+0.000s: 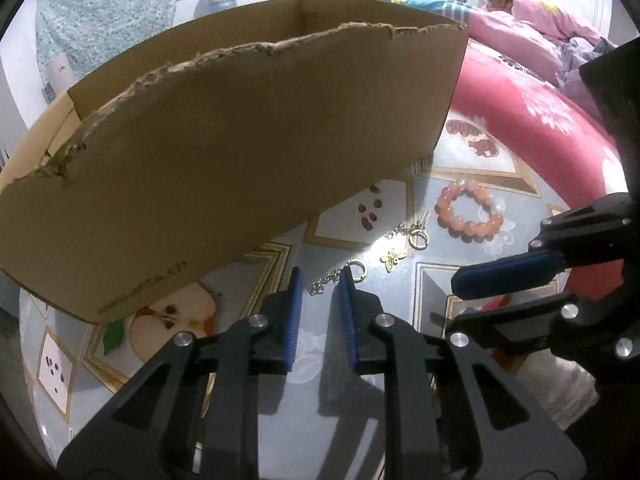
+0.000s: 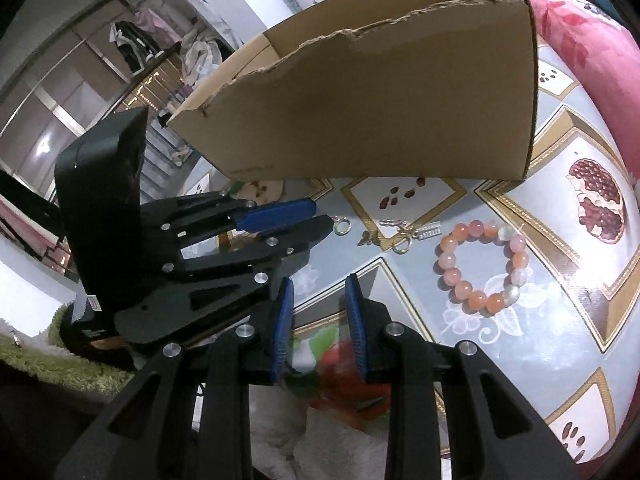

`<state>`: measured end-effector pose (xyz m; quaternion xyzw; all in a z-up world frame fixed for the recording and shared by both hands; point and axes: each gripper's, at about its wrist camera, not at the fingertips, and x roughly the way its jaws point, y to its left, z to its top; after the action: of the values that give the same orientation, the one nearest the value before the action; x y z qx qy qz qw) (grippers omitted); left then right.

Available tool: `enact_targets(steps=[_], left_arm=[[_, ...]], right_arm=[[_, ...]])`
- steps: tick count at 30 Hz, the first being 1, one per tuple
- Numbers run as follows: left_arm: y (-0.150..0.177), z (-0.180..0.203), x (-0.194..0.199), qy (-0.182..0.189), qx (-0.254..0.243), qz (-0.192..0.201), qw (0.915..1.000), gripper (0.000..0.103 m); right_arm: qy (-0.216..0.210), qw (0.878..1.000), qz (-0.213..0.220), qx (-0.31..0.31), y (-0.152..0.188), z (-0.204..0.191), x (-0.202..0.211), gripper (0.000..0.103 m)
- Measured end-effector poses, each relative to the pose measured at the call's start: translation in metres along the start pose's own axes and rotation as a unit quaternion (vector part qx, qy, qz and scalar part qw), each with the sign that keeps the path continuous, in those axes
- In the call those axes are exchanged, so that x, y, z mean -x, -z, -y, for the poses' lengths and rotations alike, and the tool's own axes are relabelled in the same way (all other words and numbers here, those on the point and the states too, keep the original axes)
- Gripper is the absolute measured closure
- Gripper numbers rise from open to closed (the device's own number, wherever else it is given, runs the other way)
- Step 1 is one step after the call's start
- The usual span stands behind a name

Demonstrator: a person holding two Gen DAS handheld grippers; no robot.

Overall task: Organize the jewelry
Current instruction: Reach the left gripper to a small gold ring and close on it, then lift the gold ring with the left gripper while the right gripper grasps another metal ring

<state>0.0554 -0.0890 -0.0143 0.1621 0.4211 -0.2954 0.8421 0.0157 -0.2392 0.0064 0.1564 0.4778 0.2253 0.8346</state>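
Note:
An orange bead bracelet (image 1: 469, 211) (image 2: 482, 266) lies on the patterned table. A silver chain with a ring (image 1: 336, 279) lies just ahead of my left gripper (image 1: 320, 280), which is open and empty above the table. Gold earrings (image 1: 412, 236) (image 2: 402, 236) and a small butterfly charm (image 1: 393, 258) lie between chain and bracelet. An open cardboard box (image 1: 224, 160) (image 2: 380, 112) stands behind them. My right gripper (image 2: 320, 284) is open and empty, near the table's front edge; it shows in the left wrist view (image 1: 504, 276).
The table (image 2: 540, 332) has a fruit-print cloth. A red floral blanket (image 1: 528, 116) borders it on the right. A person lies on a bed (image 1: 528, 12) at the back. A green rug (image 2: 48, 356) shows at lower left.

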Motion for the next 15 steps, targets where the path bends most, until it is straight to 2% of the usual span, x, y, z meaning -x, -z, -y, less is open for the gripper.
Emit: enact_targets(steps=[5, 9, 15], left_arm=[[-0.0012, 0.0002, -0.0015, 0.004, -0.004, 0.002, 1.0, 0.088], [-0.0009, -0.0005, -0.0006, 0.009, -0.005, 0.005, 0.9999, 0.1], [0.0011, -0.007, 0.0021, 0.028, 0.023, 0.011, 0.9993, 0.103]], right_arm=[[0.0, 1.0, 0.003, -0.01, 0.0018, 0.0089, 0.0037, 0.076], [-0.001, 1.0, 0.003, -0.01, 0.0019, 0.0099, 0.0034, 0.076], [0.003, 1.0, 0.007, -0.009, 0.0017, 0.01, 0.0042, 0.076]])
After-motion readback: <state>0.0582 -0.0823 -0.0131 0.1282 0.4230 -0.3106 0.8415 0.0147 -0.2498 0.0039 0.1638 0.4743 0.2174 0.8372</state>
